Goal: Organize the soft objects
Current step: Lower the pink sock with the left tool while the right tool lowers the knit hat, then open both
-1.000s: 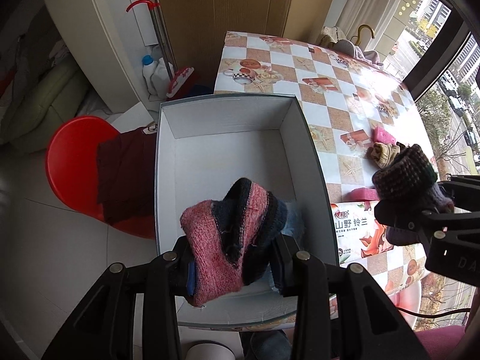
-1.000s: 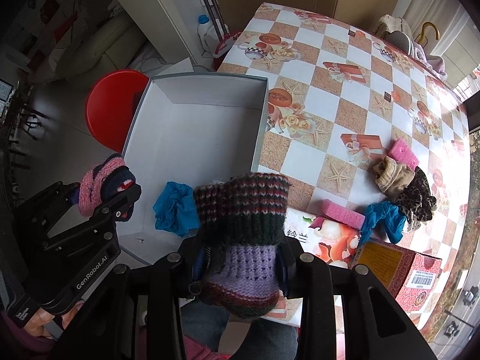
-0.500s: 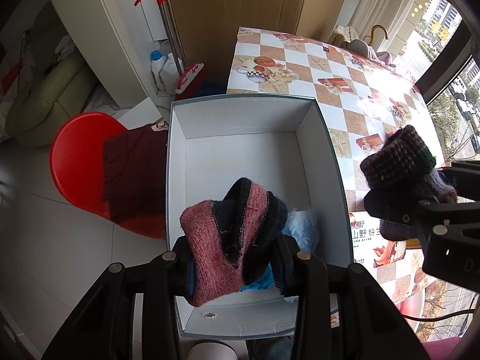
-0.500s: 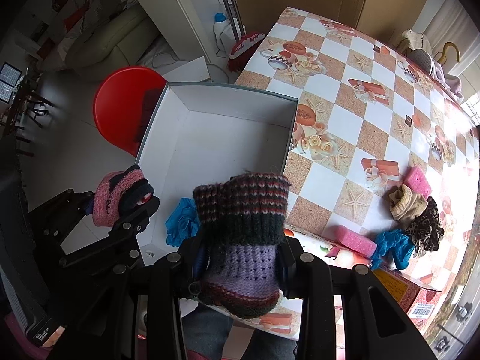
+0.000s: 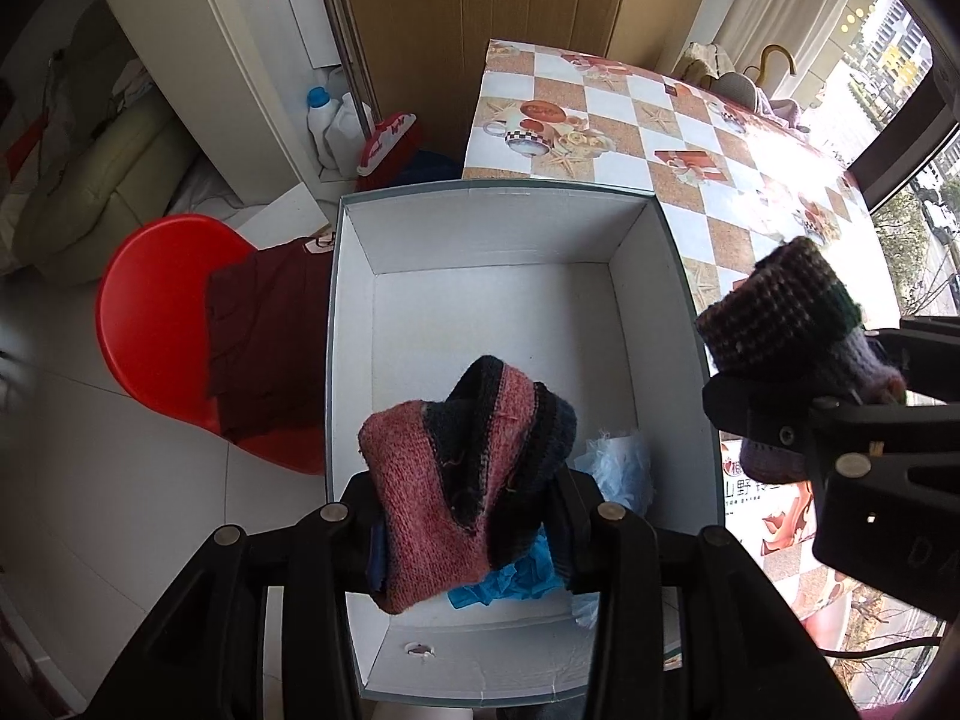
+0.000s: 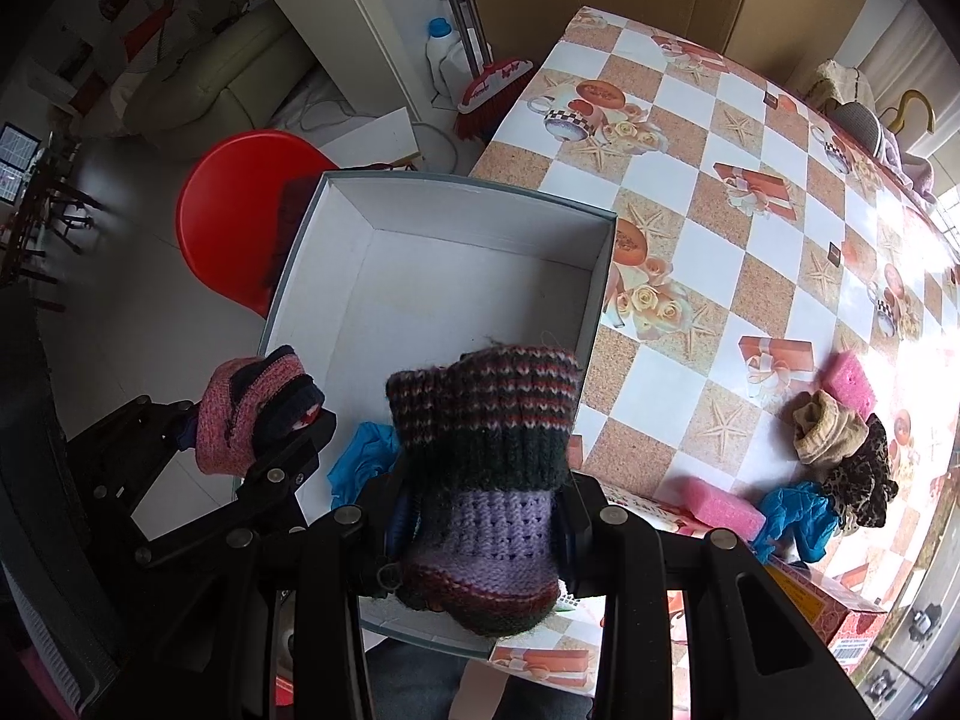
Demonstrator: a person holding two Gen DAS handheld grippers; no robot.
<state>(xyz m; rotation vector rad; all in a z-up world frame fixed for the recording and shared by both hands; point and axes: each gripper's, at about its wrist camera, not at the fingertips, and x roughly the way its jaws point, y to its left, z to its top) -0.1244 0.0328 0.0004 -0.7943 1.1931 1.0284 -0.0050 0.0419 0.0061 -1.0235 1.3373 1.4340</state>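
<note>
My left gripper (image 5: 465,531) is shut on a pink and navy knitted sock (image 5: 444,492), held over the near end of the white box (image 5: 498,324). My right gripper (image 6: 480,540) is shut on a purple and striped knitted sock (image 6: 486,468), held over the box's near right corner (image 6: 594,300). A blue soft item (image 5: 516,576) lies in the box under the left gripper and shows in the right wrist view (image 6: 360,462). On the table lie pink sponges (image 6: 720,507), a beige sock (image 6: 825,435), a leopard-print item (image 6: 861,483) and a blue item (image 6: 795,519).
The checkered table (image 6: 708,192) holds the box at its left edge. A red chair (image 5: 156,324) with a dark red cloth (image 5: 258,336) stands left of the box. A red printed carton (image 6: 840,618) sits at the table's near right. A broom and bottles (image 5: 342,120) stand beyond.
Both grippers have moved left and forward over the box with their socks still held. The right gripper's sock now hangs above the box's near right corner instead of over the table.
</note>
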